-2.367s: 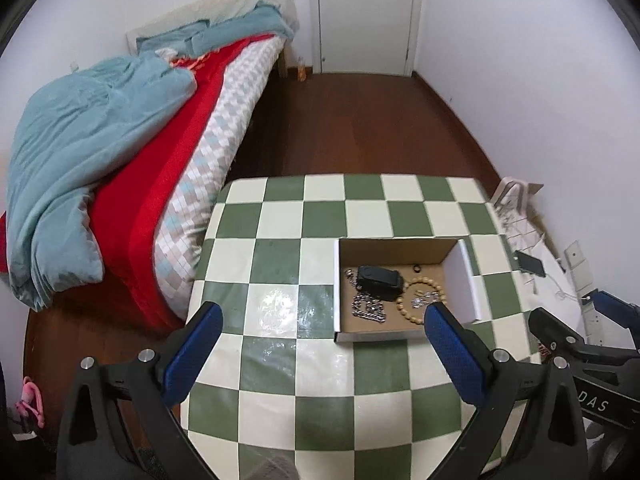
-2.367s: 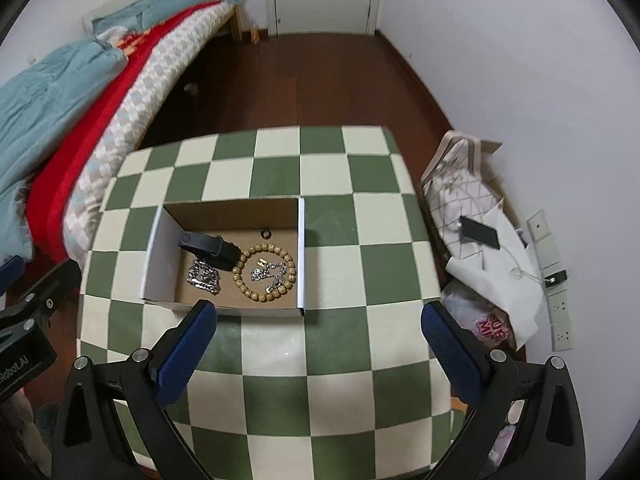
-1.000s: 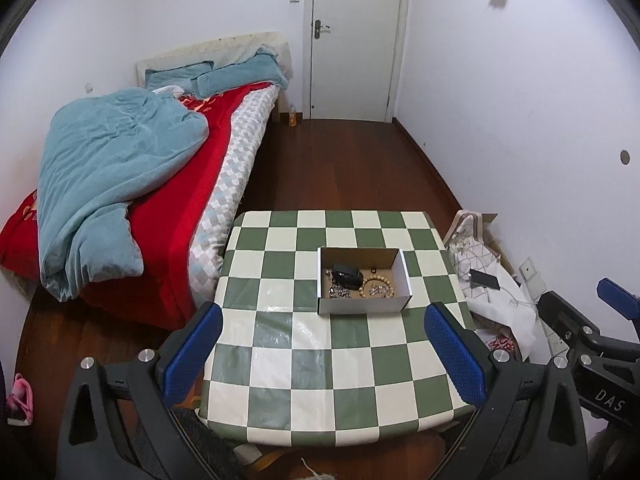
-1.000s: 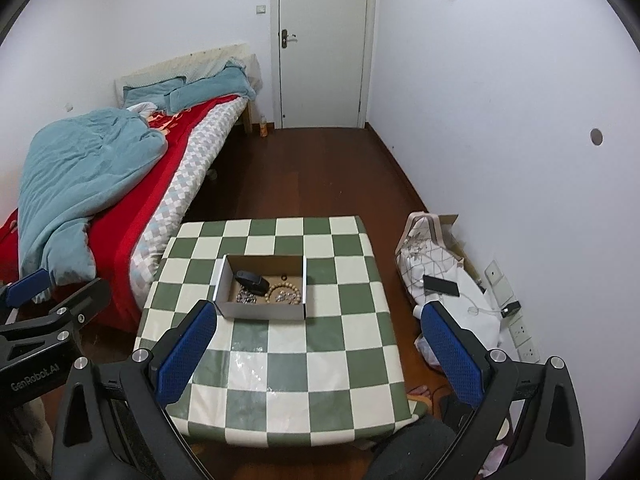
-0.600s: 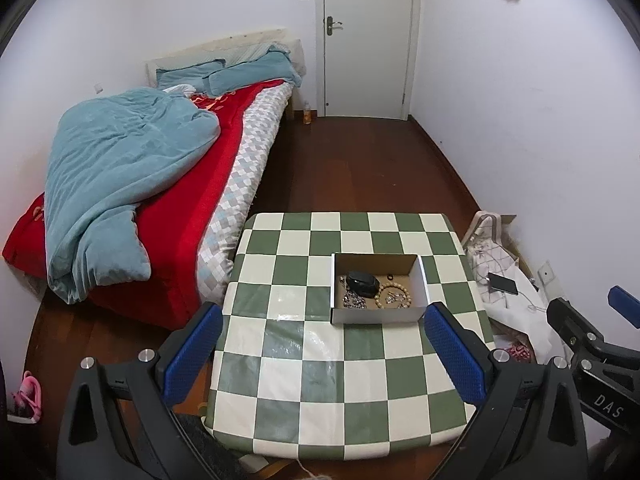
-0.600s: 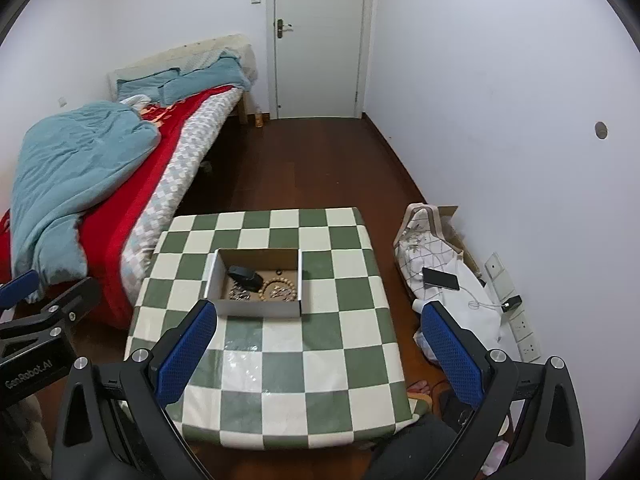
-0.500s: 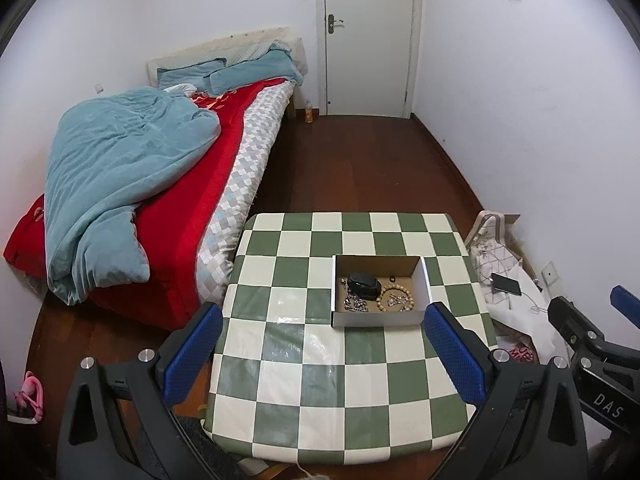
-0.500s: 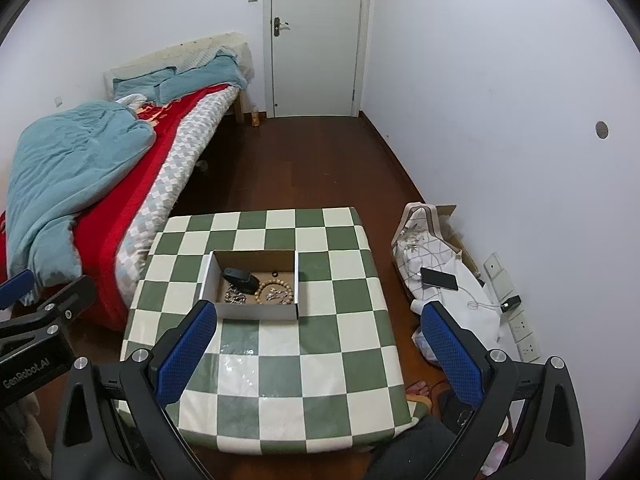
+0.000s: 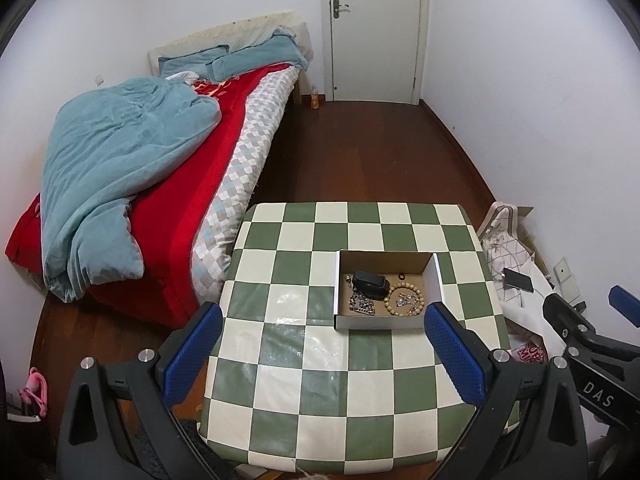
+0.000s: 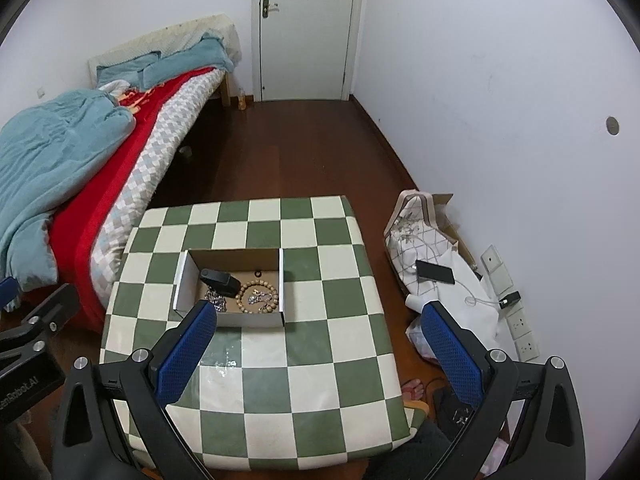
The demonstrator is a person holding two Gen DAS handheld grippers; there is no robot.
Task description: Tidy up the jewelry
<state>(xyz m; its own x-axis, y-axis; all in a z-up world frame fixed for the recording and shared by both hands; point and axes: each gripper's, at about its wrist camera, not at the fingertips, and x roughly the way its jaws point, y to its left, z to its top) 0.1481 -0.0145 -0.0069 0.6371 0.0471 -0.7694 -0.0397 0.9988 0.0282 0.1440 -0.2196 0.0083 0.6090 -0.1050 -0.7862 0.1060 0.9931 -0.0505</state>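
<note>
An open cardboard box [image 9: 385,323] stands on a green and white checkered table [image 9: 304,344]; it also shows in the right wrist view [image 10: 236,258]. Inside lie a black case [image 9: 370,281], a wooden bead bracelet [image 9: 403,300], a silver chain [image 9: 362,305] and a small dark ring [image 9: 401,277]. My left gripper [image 9: 320,346] is open and empty, held high above the table's near side. My right gripper [image 10: 318,344] is open and empty, also high above the table, to the right of the box.
A bed [image 9: 168,184] with a red cover and blue duvet stands left of the table. A bag and white cloth with a phone [image 10: 435,271] lie on the floor at the right wall. A white door [image 9: 374,28] is at the far end.
Both grippers first rose far away from the table, then came a little closer again. The box and jewelry have not moved. Both grippers stay open.
</note>
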